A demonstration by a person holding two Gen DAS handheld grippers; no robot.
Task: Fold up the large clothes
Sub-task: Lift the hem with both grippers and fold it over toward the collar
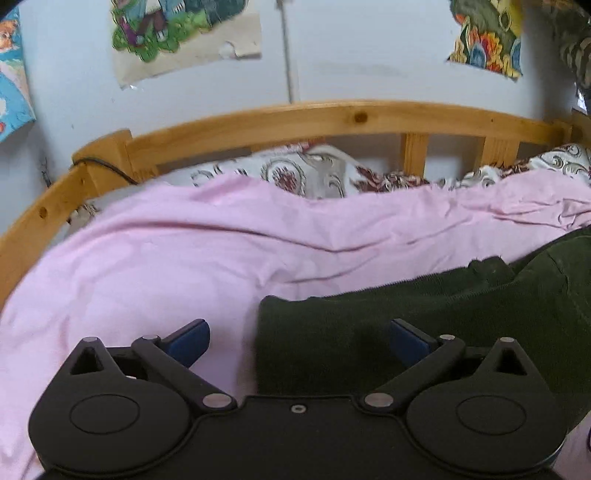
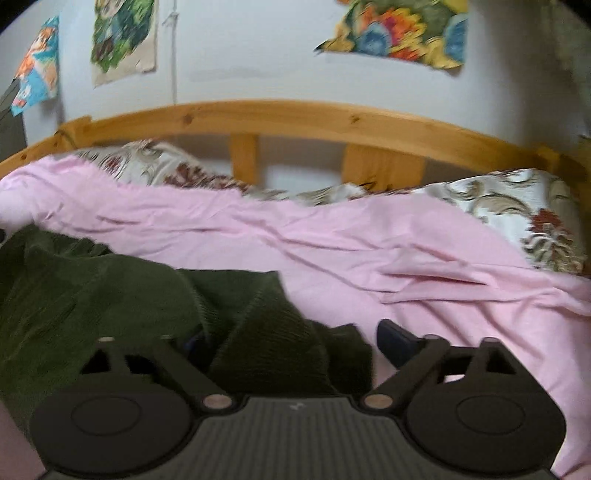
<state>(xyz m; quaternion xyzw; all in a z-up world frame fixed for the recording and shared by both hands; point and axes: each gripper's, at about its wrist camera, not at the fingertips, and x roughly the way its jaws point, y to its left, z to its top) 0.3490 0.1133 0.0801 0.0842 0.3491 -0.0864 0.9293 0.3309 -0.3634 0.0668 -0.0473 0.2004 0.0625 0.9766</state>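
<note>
A dark green knitted garment (image 1: 424,317) lies on a pink bed sheet (image 1: 166,251). In the left wrist view my left gripper (image 1: 299,339) is open, its blue pads wide apart, with the garment's left edge lying between them. In the right wrist view the same garment (image 2: 92,295) is bunched at the left and centre. My right gripper (image 2: 295,343) is open, with a raised fold of the garment between the fingers; the left finger is mostly hidden by cloth and the right finger (image 2: 397,341) is over the sheet (image 2: 406,251).
A wooden bed rail (image 1: 295,118) runs along the far side against a pale wall with colourful pictures (image 1: 177,33). Patterned pillows (image 1: 306,173) lie under the rail. In the right wrist view the rail (image 2: 295,118) and a pillow (image 2: 524,206) also show.
</note>
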